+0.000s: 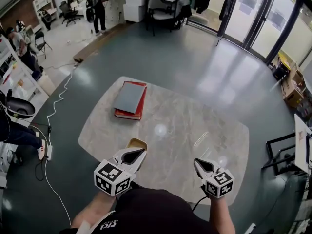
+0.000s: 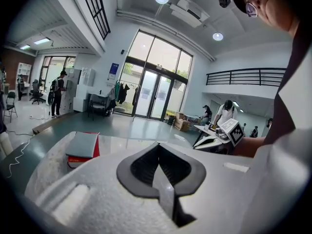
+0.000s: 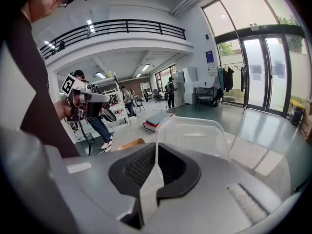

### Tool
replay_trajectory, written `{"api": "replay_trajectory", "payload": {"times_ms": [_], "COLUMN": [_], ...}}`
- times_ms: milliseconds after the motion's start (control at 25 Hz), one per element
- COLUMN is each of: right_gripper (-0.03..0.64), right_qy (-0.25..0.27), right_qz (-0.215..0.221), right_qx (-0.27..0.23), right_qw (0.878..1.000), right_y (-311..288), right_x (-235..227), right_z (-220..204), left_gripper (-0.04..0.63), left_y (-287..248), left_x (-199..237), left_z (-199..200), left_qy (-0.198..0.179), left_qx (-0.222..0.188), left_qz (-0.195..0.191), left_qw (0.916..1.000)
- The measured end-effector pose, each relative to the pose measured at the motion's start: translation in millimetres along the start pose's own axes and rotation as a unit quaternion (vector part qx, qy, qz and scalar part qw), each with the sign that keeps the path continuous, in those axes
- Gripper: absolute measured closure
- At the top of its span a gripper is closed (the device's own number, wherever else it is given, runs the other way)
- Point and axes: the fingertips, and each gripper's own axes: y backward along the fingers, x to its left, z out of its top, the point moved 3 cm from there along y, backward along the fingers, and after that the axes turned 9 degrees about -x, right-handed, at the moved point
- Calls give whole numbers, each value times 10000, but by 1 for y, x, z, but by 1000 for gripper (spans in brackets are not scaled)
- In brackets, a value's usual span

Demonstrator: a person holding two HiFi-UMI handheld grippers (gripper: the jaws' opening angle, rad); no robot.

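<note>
My right gripper (image 3: 156, 149) is shut on a clear plastic piece (image 3: 192, 133), whose film rises out of the closed jaws and curves away over the table. In the head view this gripper (image 1: 197, 163) hangs over the near right of the marble table (image 1: 195, 126). My left gripper (image 1: 141, 151) is held up over the near left. Its jaws (image 2: 157, 147) are pressed together with only a thin pale strip along the seam. Just past its tip a tan object (image 1: 138, 143) lies on the table. A grey book on a red book (image 1: 130, 99) lies at the far left of the table.
The table's front edge is at my body. A white cable (image 1: 53, 116) runs over the floor at the left, beside a seated person's legs (image 1: 19, 133). Glass doors (image 1: 263, 18) and cardboard boxes (image 1: 292, 84) are at the far right, chairs and people at the back.
</note>
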Motion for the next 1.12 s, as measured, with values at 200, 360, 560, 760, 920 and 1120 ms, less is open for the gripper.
{"api": "replay_trajectory", "payload": {"times_ms": [200,360,560,760,920,1120], "right_gripper": [600,600,600,600,600,600], "right_qy": [313,400,257,393,251,280], "right_qz": [277,422,577,527,586,676], "right_qx": [-311,-638,-1179,-1329,-1598,-1832], "right_qw": [9986,9963,9910,9890,9851,9804], "right_y": [0,7,16,20,27,33], "right_x": [23,33,44,47,47,51], "right_z": [28,50,79,91,102,117], "left_gripper": [591,591,591,591,591,591], "left_y": [0,-2,1,7,10,12], "left_x": [-12,-19,-21,-22,-19,-15], "left_z": [20,27,32,46,56,63], "left_qy": [-197,-221,-215,-279,-378,-471], "left_qx": [-203,-271,-368,-522,-647,-781], "left_qz": [-134,-190,-234,-230,-148,-21], "left_qw": [9995,9992,9988,9980,9971,9958]}}
